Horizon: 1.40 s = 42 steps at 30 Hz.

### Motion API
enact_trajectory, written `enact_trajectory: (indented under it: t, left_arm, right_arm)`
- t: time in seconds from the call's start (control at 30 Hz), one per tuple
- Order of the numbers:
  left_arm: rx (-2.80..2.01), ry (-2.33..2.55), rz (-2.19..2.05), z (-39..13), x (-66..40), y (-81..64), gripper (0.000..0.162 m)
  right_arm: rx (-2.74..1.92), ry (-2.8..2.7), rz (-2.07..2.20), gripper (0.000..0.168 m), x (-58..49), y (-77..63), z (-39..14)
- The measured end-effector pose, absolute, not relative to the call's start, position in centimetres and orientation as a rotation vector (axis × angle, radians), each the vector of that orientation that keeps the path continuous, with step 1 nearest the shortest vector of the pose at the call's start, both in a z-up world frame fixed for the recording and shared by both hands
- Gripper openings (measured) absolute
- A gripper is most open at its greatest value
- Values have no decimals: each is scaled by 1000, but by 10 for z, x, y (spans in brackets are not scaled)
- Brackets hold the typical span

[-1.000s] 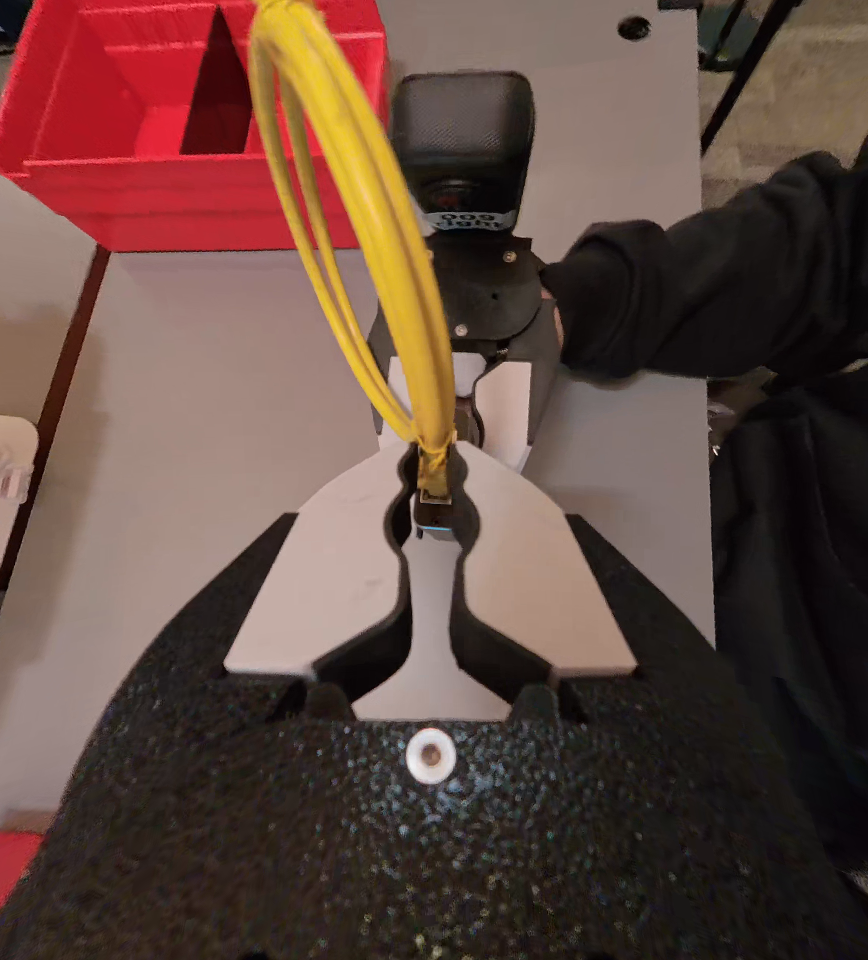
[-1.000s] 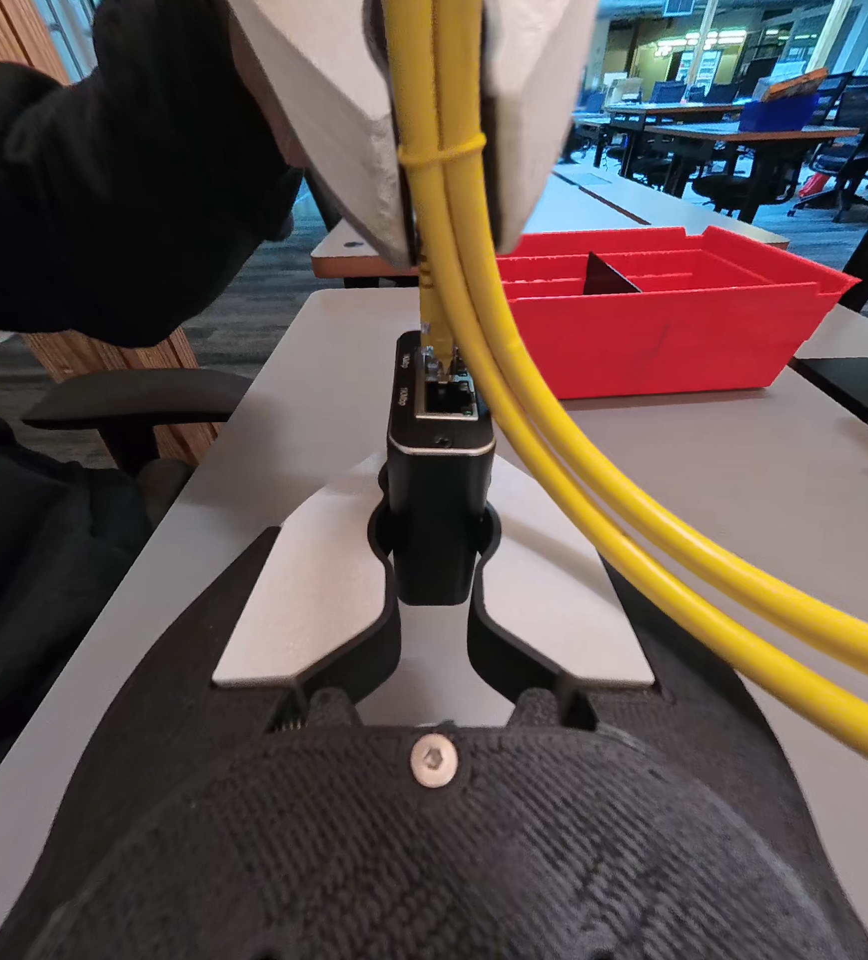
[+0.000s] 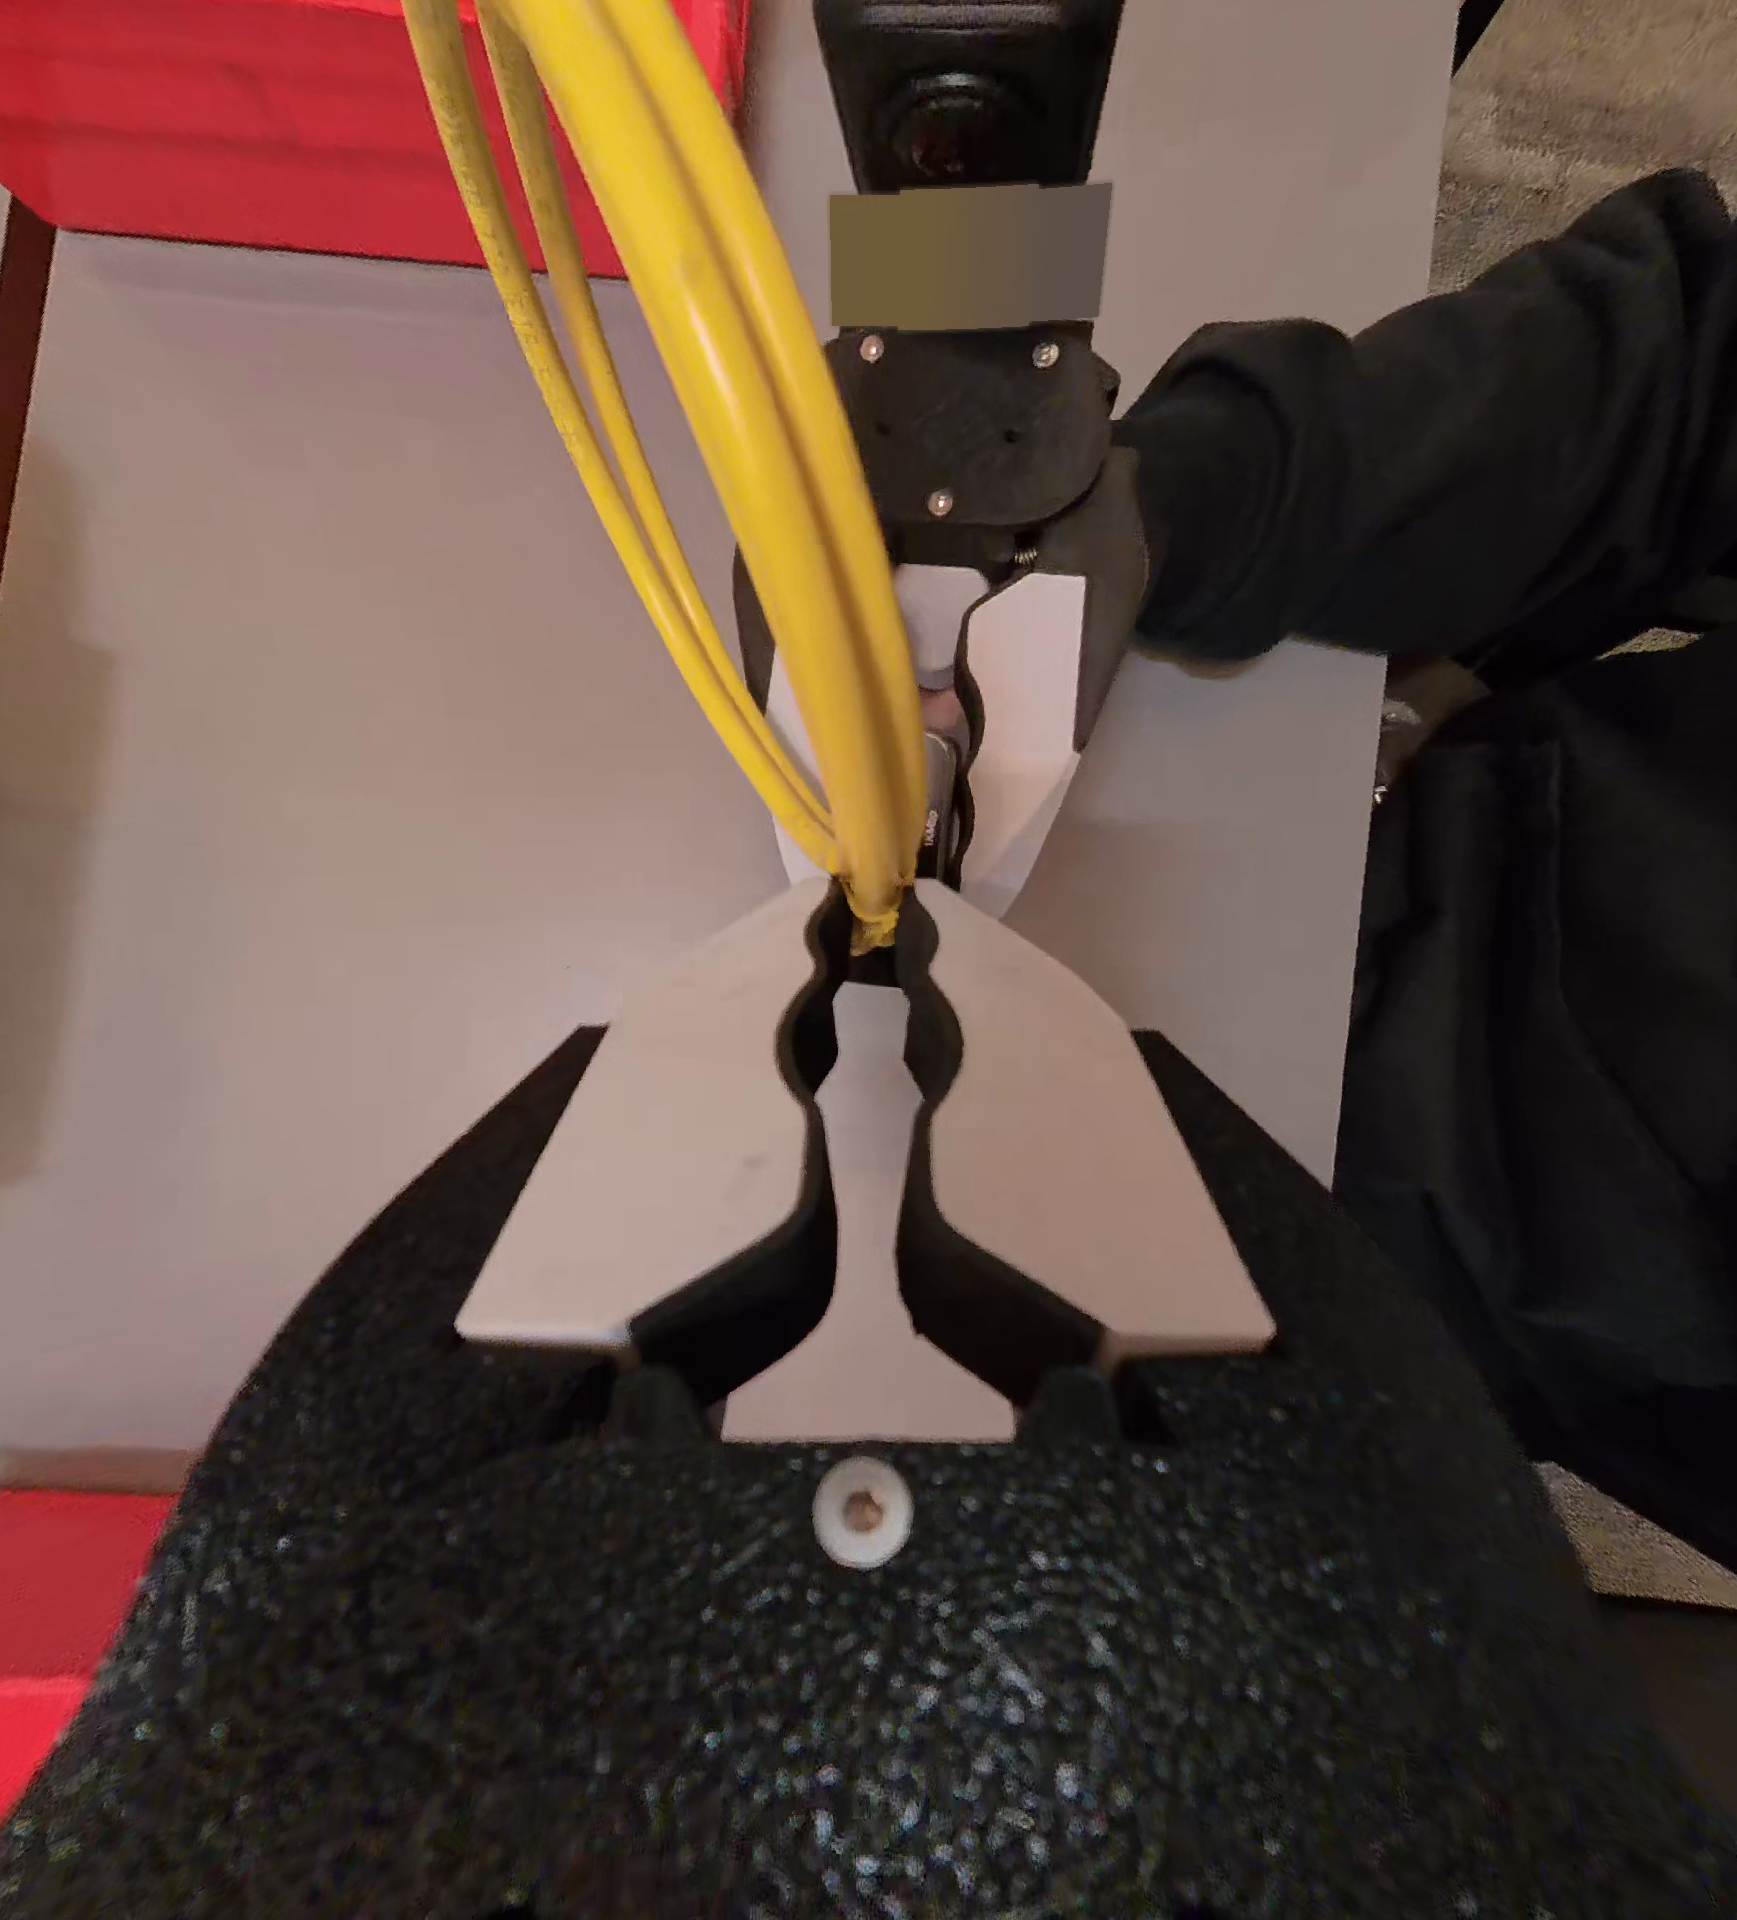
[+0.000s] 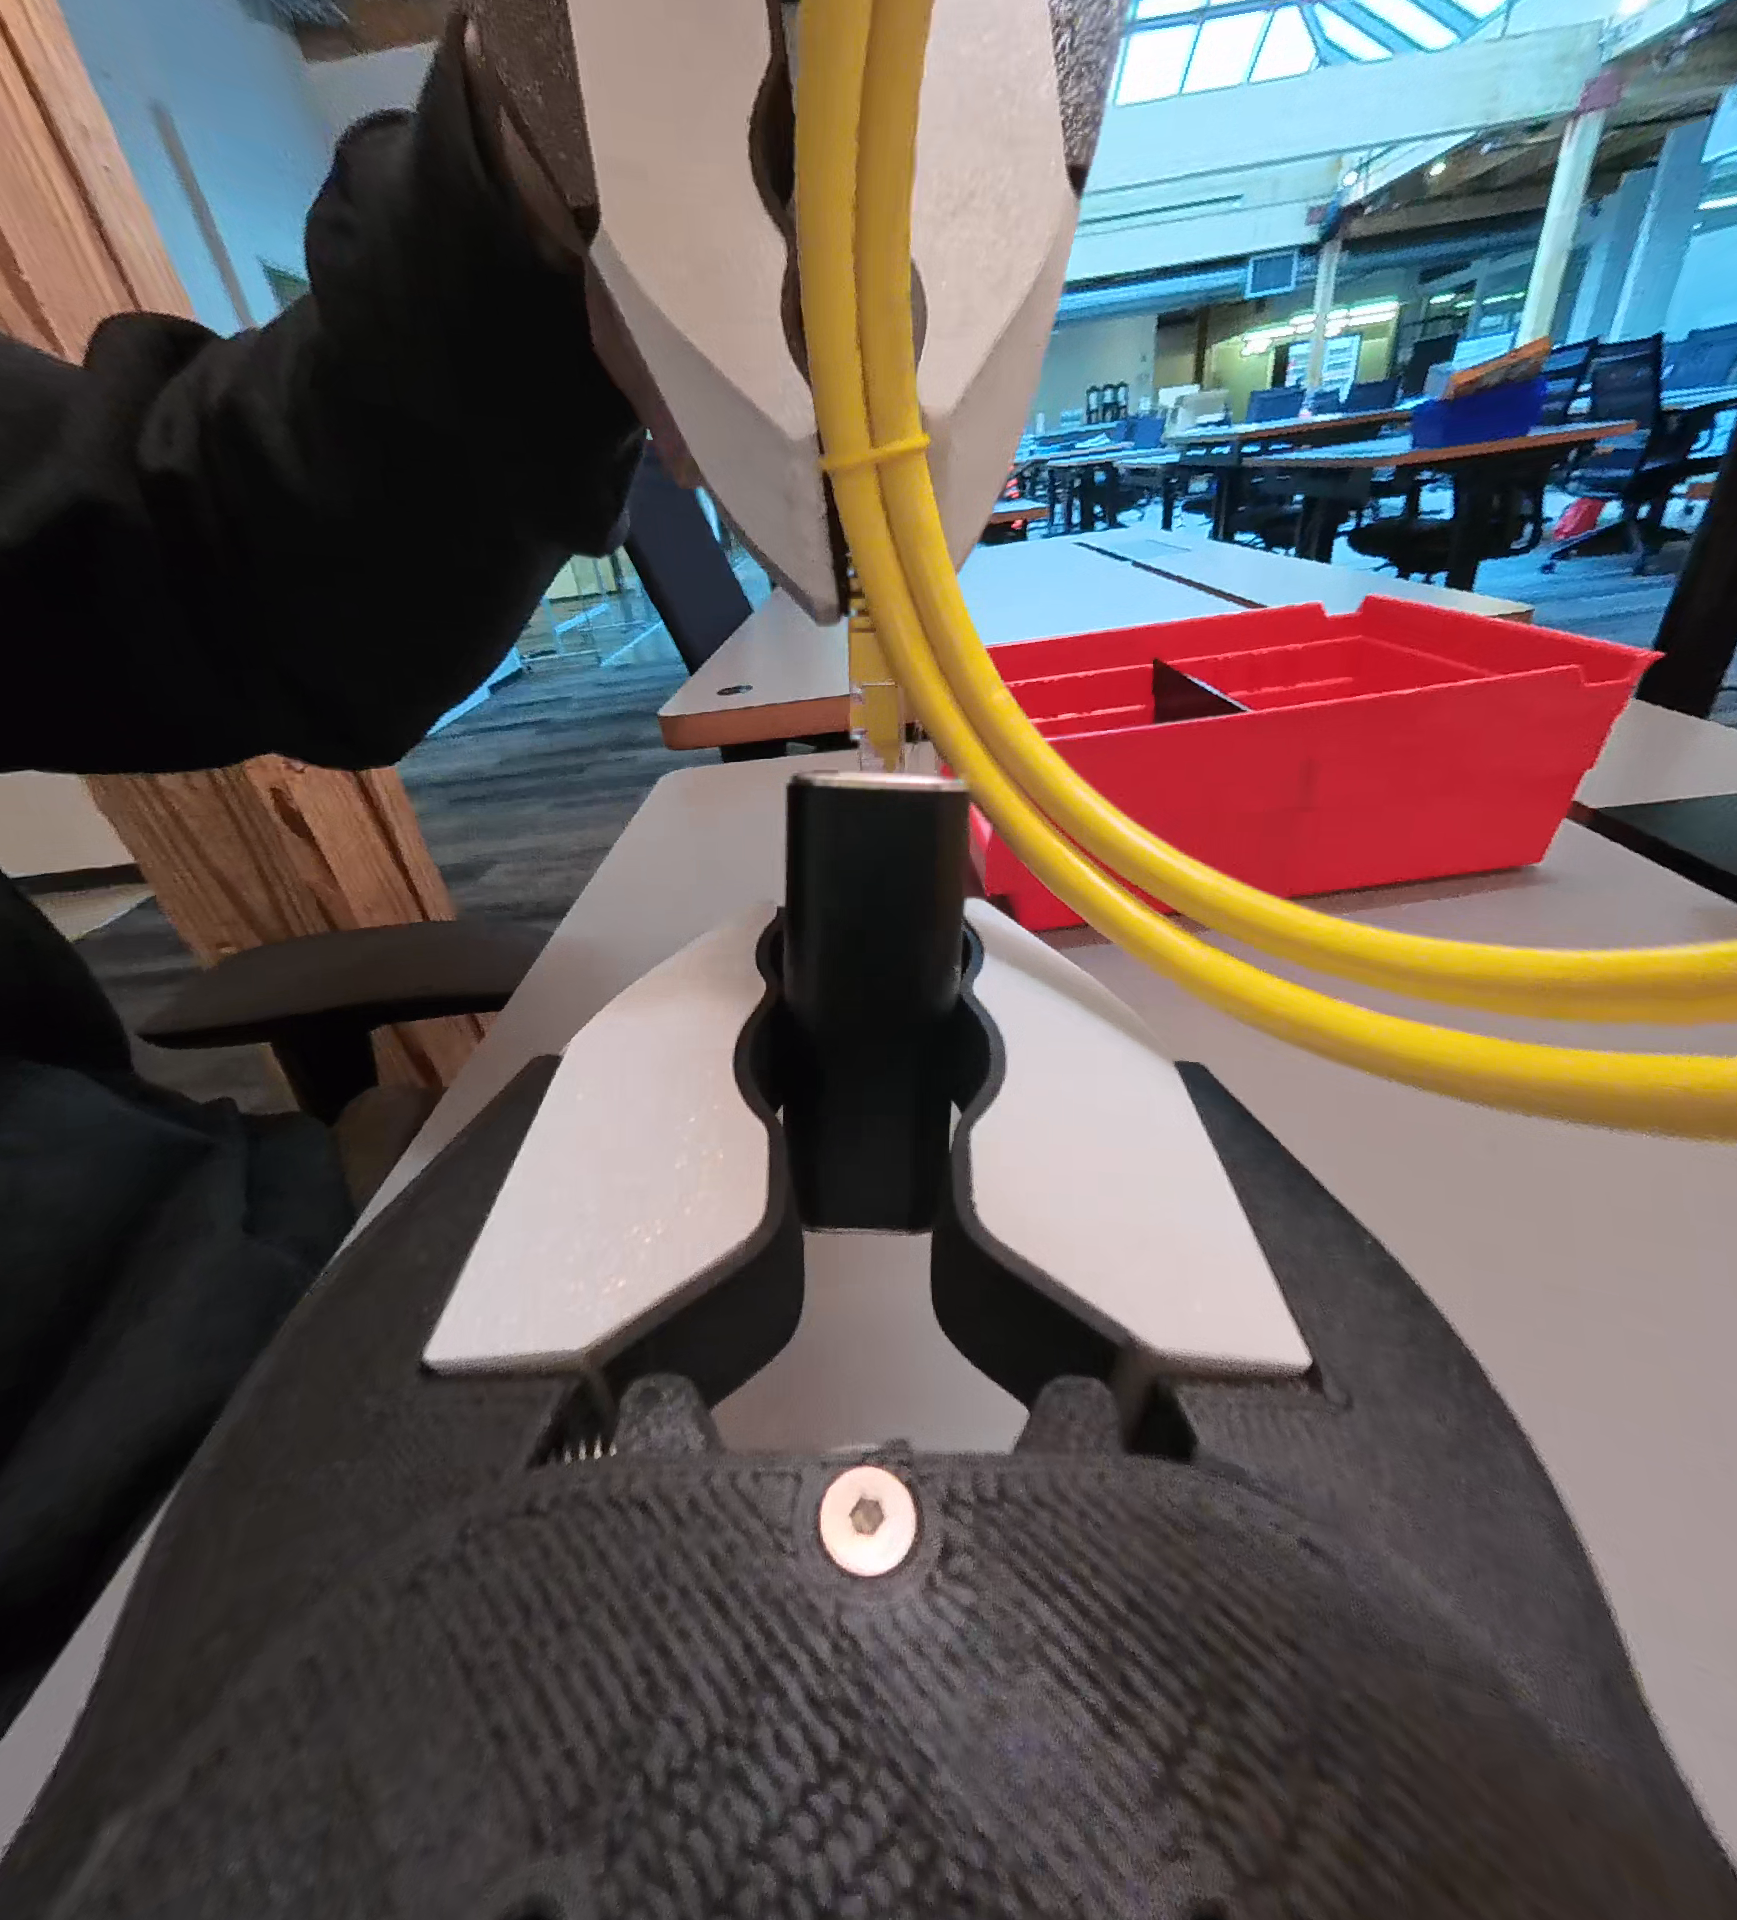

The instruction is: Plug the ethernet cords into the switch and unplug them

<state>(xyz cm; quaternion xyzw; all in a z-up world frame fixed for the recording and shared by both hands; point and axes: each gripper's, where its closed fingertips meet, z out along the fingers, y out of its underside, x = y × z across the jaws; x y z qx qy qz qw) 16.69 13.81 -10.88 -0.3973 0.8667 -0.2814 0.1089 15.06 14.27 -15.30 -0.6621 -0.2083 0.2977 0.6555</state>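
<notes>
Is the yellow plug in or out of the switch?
Out: the yellow plug hangs just above the black switch.

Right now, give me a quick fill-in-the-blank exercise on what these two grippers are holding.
1. The right gripper is shut on the black ____.
2. The left gripper clamps the ____ ethernet cords.
3. The plug hangs just ____ the switch.
4. The bin behind is ____.

Missing words: switch; yellow; above; red

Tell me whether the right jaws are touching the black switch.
Touching. In the right wrist view, the right gripper has both jaws pressed against the sides of the upright black switch, with no gap showing.
</notes>
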Motion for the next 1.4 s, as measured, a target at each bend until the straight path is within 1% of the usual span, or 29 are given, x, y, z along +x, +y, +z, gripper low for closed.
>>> enact_trajectory:
  t: [0.03,0.2,0.5,0.6,0.83,0.87,0.9,0.97,1.07,1.13,1.17,1.23,1.4]
  left_arm:
    - [-1167,2538,-849,-108,167,137,8]
    - [-1167,2511,-950,-102,172,130,8]
    - [-1197,2480,-966,-102,171,136,9]
    - [-1201,2467,-964,-105,172,137,9]
    - [-1117,2463,-1003,-93,172,130,9]
    - [-1115,2477,-968,-95,172,131,13]
    - [-1115,2492,-935,-98,171,133,25]
    - [-1143,2510,-878,-107,169,137,31]
    - [-1176,2501,-1001,-115,169,125,39]
    - [-1137,2453,-1052,-116,175,119,32]
    - [-1099,2448,-1055,-116,176,117,32]
    - [-1068,2417,-1074,-113,179,116,23]
    - [-1087,2419,-1069,-116,179,119,23]
  right_arm:
    - [-1493,-470,683,27,150,143,-152]
    - [-1465,-466,697,27,147,143,-150]
    - [-1352,-394,704,27,164,136,-130]
    - [-1346,-390,707,27,166,136,-131]
    - [-1277,-395,739,28,165,131,-120]
    - [-1275,-390,736,28,167,130,-119]
    - [-1267,-388,745,28,169,129,-117]
    - [-1230,-367,755,28,173,125,-110]
    - [-1219,-360,757,28,177,123,-108]
    - [-1218,-374,769,28,173,123,-108]
    - [-1229,-384,768,28,171,124,-110]
    - [-1243,-397,767,28,169,124,-113]
    - [-1303,-422,719,28,168,127,-118]
